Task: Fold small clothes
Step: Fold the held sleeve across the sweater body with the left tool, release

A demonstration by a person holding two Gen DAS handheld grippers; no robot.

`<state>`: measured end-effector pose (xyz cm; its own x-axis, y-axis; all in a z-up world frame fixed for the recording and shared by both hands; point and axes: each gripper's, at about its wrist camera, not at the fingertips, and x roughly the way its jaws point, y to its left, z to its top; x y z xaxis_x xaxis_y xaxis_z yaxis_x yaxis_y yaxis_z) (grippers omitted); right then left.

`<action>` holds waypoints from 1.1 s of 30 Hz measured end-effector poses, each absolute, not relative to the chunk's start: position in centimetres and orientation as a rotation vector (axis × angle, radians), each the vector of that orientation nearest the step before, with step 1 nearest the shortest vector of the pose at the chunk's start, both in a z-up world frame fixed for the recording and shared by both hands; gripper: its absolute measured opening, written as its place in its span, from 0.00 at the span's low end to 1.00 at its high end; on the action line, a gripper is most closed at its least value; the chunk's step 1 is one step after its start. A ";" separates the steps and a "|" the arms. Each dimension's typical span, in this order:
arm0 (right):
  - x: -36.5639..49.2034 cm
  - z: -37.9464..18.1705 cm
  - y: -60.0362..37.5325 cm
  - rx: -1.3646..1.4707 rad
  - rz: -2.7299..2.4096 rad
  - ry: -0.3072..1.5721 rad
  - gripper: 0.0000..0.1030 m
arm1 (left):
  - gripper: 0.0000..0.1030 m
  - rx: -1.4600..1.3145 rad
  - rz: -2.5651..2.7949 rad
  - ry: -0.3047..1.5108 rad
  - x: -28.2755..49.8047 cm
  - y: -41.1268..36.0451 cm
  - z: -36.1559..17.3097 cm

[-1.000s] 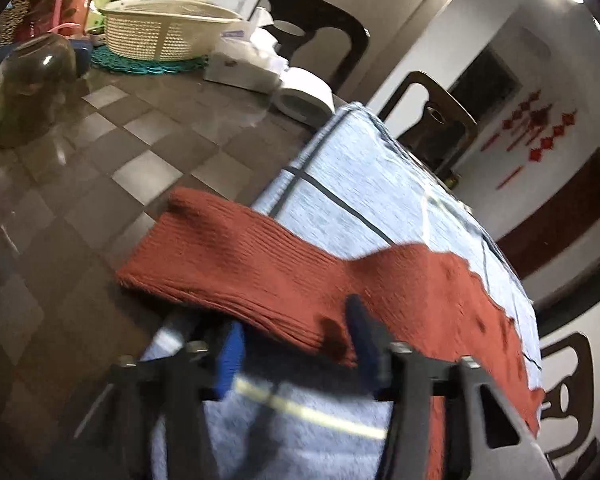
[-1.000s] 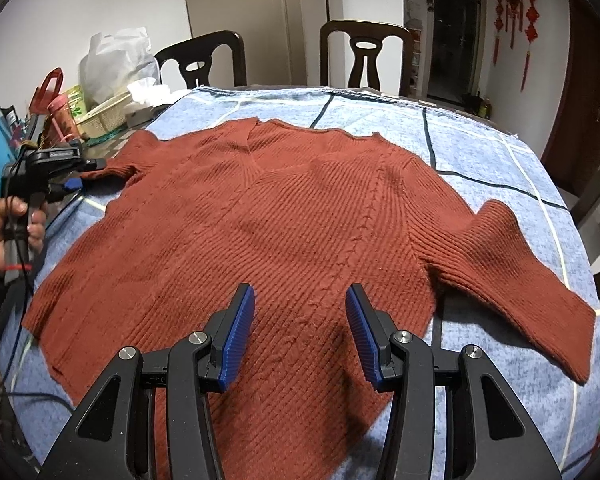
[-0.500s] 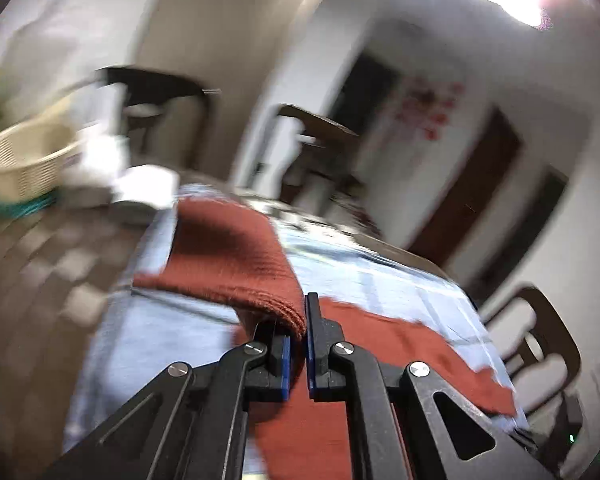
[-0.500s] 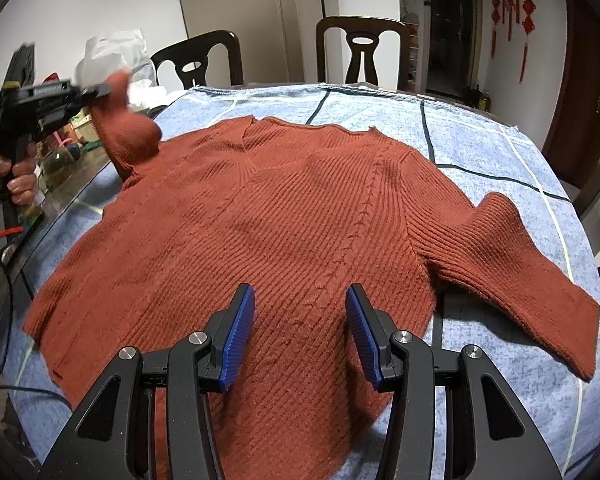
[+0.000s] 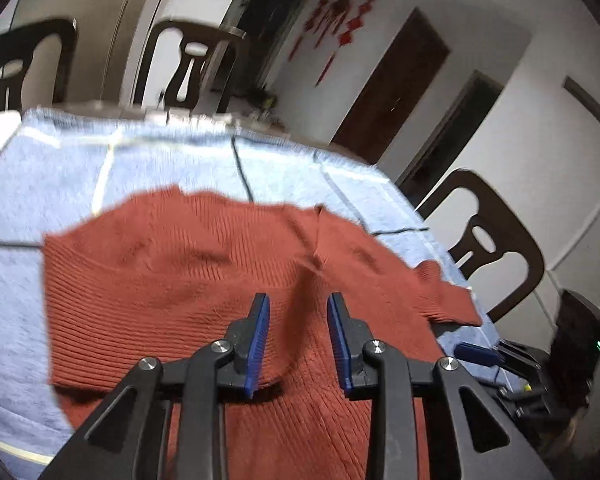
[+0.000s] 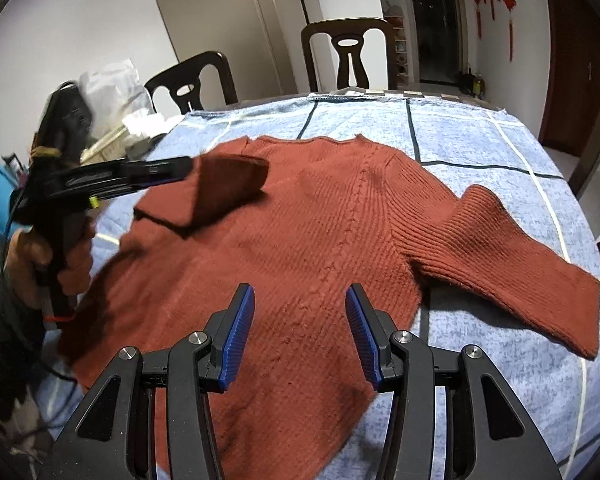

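A rust-red knit sweater [image 6: 320,232] lies flat on the blue checked tablecloth [image 6: 480,136]. Its left sleeve [image 6: 228,184] is folded over onto the sweater's body. My left gripper [image 5: 298,320] is open just above that folded sleeve [image 5: 160,280], with no cloth between the jaws; it also shows in the right wrist view [image 6: 180,170] at the sleeve's edge. My right gripper [image 6: 300,320] is open and empty, hovering over the sweater's lower hem. The right sleeve [image 6: 520,264] lies stretched out to the right.
Dark wooden chairs [image 6: 350,56] stand around the table. A white bag [image 6: 112,88] and clutter sit at the table's left end. A chair [image 5: 496,244] and a black device [image 5: 580,332] are past the right edge in the left wrist view.
My left gripper carried the left sleeve up and over onto the sweater's body, then opened and let it go. My right gripper stayed still and open.
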<state>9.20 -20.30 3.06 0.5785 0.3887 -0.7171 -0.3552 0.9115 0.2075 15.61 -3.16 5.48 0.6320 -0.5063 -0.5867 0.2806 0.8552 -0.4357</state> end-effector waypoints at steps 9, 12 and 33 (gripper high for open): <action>13.2 3.3 -17.6 0.170 0.523 0.906 0.47 | 0.33 -0.265 -0.196 0.743 15.8 3.7 6.0; 16.4 1.7 -16.2 0.218 0.527 0.978 0.47 | 0.33 -0.231 -0.135 0.800 16.8 4.3 4.2; 24.3 -0.8 -13.7 0.195 0.511 1.042 0.04 | 0.24 -0.261 -0.054 0.819 17.5 6.2 1.0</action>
